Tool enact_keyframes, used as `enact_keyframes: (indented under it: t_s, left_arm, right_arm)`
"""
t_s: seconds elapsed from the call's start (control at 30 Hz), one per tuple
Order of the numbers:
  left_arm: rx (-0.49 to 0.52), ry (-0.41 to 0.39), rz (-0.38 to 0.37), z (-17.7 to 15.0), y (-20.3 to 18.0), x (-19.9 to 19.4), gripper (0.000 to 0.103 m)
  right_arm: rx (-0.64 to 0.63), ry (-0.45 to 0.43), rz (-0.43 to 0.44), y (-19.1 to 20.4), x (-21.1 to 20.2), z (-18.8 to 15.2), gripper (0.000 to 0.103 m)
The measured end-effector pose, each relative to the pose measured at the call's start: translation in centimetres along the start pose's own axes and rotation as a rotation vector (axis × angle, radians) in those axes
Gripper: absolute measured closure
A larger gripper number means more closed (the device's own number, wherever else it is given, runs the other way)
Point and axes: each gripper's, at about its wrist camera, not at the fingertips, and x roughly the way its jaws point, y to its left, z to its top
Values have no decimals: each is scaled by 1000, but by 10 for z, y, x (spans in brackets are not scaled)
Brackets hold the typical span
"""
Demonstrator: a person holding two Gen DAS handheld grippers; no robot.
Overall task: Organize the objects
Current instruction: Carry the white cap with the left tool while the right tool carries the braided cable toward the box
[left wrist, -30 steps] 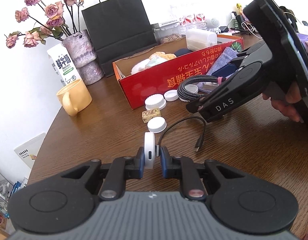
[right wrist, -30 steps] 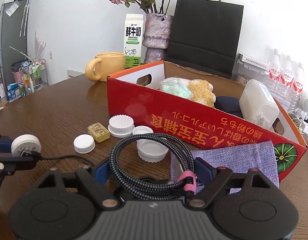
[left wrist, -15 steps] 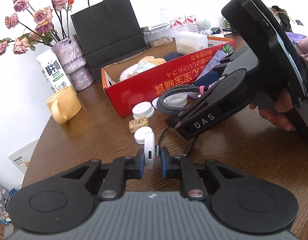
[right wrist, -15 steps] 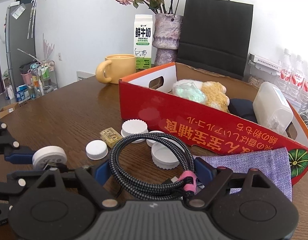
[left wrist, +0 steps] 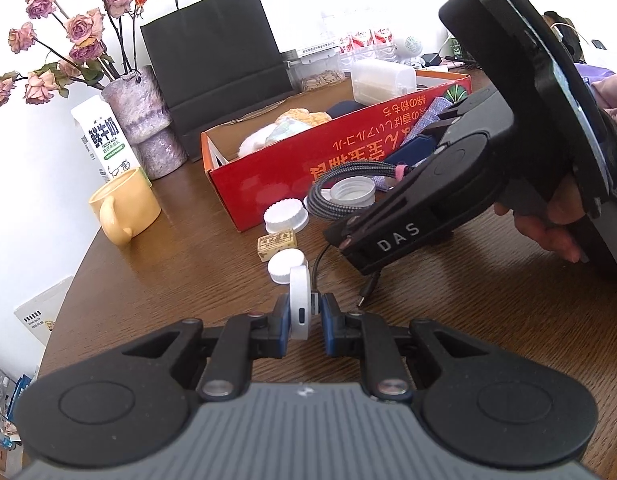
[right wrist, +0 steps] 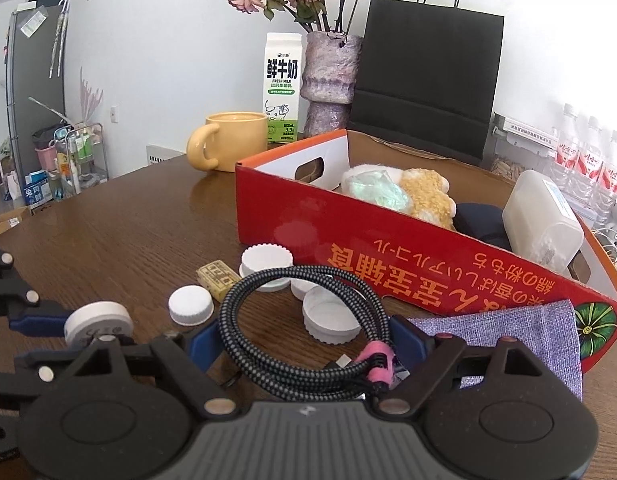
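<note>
Braided cable coil (right wrist: 304, 328) sits between the right gripper (right wrist: 304, 346)'s spread jaws and could slip; the left gripper (left wrist: 302, 320) pinches a white charger puck (left wrist: 299, 302) above the surface (left wrist: 188, 272), its black cord (left wrist: 340, 268) liable to snag.

Left wrist view: mounted behind own fingers, angled down across the wooden table (left wrist: 448, 320), close to the surface, facing the red box (left wrist: 292, 168) with the right gripper (left wrist: 388, 188) at frame right. Right wrist view: same downward tilt, nearer the red box (right wrist: 388, 252), left gripper (right wrist: 98, 322) at lower left. Shared: box, yellow mug (left wrist: 126, 206) (right wrist: 228, 146), milk carton (left wrist: 104, 138) (right wrist: 282, 88).
</note>
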Motion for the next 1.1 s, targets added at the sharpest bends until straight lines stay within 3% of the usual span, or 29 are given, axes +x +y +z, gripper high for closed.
enact_keyframes:
  t_s: [0.67,1.1]
  left_arm:
    - [-5,-4,-1,0,0,-1,87]
    - [-64,-9,74,-15,24,-28,93]
  right_arm:
    - [-61,33,-29,11,8,1,17]
    - [-78,32,-46,14,7,1,17]
